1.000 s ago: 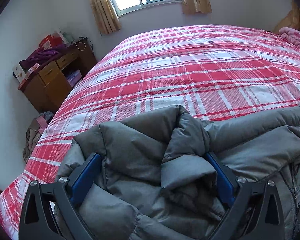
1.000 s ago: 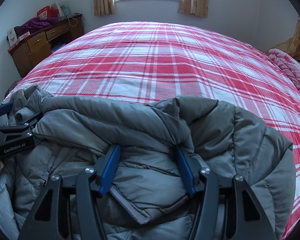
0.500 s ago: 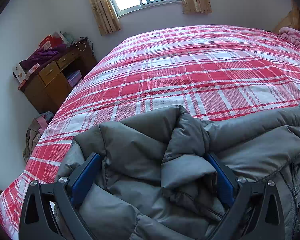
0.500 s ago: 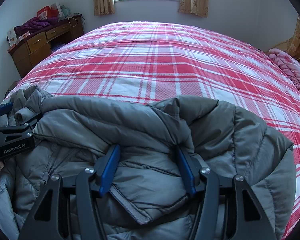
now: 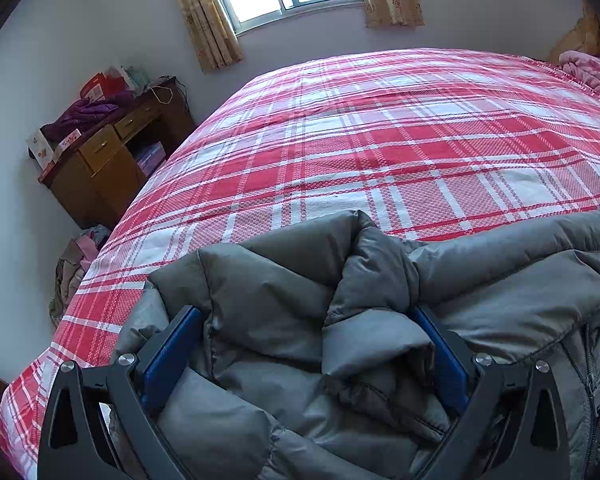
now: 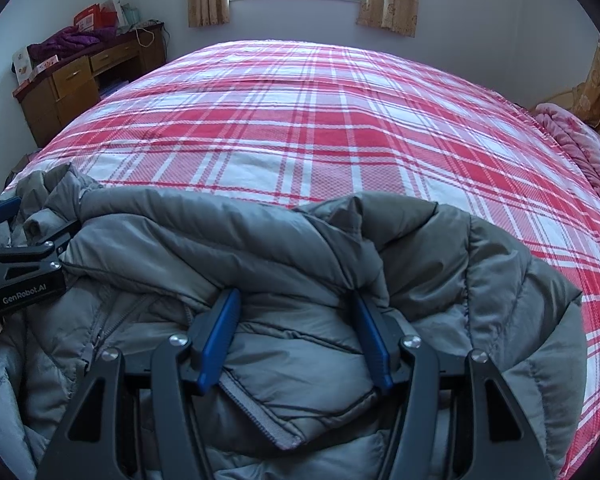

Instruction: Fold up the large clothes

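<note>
A grey puffer jacket lies bunched at the near edge of a bed with a red-and-white plaid cover. My left gripper has its blue pads spread wide, pressed on a thick fold of the jacket that fills the gap. In the right wrist view the same jacket drapes over my right gripper, whose pads pinch a padded fold near the zipper edge. The left gripper shows at the left edge, about a jacket's width away. Both grippers point downward.
A wooden desk piled with clothes and boxes stands by the left wall. A heap of clothes lies on the floor beside the bed. A pink blanket sits at the bed's far right. The plaid cover stretches away toward the window.
</note>
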Tool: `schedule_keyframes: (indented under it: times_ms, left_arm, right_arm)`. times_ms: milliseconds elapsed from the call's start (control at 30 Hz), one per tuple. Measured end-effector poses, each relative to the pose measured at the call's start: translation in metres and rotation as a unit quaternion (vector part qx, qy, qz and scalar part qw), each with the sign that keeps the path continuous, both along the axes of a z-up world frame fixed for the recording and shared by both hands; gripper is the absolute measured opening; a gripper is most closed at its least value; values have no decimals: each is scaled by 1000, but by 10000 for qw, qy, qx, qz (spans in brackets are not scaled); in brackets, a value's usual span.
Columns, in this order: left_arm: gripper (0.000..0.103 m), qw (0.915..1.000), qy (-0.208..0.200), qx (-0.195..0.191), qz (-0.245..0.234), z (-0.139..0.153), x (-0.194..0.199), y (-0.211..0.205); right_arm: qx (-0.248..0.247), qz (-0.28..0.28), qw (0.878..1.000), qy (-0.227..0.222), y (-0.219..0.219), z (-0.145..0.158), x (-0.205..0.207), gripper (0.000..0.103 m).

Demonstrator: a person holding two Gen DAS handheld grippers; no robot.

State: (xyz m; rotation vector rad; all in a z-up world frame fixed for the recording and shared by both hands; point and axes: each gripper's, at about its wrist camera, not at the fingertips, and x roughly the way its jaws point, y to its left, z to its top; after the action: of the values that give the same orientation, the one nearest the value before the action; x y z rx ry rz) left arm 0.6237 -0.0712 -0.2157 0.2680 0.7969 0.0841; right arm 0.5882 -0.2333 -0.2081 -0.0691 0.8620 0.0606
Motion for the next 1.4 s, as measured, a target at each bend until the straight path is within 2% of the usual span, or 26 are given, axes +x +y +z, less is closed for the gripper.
schedule_keyframes:
  times_ms: [100,200,267,300,333,367,400,467,500,600,767,933,1067,1167,1400]
  left_arm:
    - [102,10000,-1,23,7,0,1,0]
    - [102,9997,29,237,-42,3,4,-7]
    - [102,9985,-70,531,-114,25,1,-6]
    - [102,9988,-186,436,-88,37,-4,-2]
    - [102,9994,-263,117,-170,55,-13,6]
    - [102,9990,-299,-164,-290,70,-24,15]
    - [102,9984,-361,-275,-341,82,-37,23]
    - [102,9984,-445,-133,-311,95,-66,40]
    - [102,9985,-468,-54,-297,97,-84,50]
    - [102,9995,-224,-70,-209,87,-141,81]
    - [102,9988,378,-248,-168,52,-244,121]
    - [102,9980,554,-309,-31,23,-335,141]
    - [102,9988,424,-240,-32,18,-381,143]
    - [102,9977,497,-466,6,14,-403,149]
    - [102,9954,562,-768,134,3,-435,156]
  right_arm:
    - [-15,0,10000,1,0,0,0,61]
    - [-92,10,10000,16,2,0,0,61]
    - [-133,59,9999,70,2,3,1,62]
    - [-152,128,9997,141,-1,8,1,64]
    - [-173,106,9997,154,-5,15,-2,70]
    - [-176,3,9998,61,-11,25,-10,74]
    - [-158,-67,9998,-114,-19,38,-22,76]
    - [-53,-22,9996,-265,-34,53,-47,85]
    - [5,-24,9997,-240,-43,58,-63,85]
    - [156,-121,9997,-126,-67,58,-118,85]
    - [212,-189,9993,247,-94,36,-221,85]
    - [430,-426,9974,402,-112,16,-313,85]
    - [401,-593,9972,225,-117,11,-361,85]
    - [653,-699,9952,210,-120,7,-386,85]
    - [876,-795,9928,200,-117,1,-431,85]
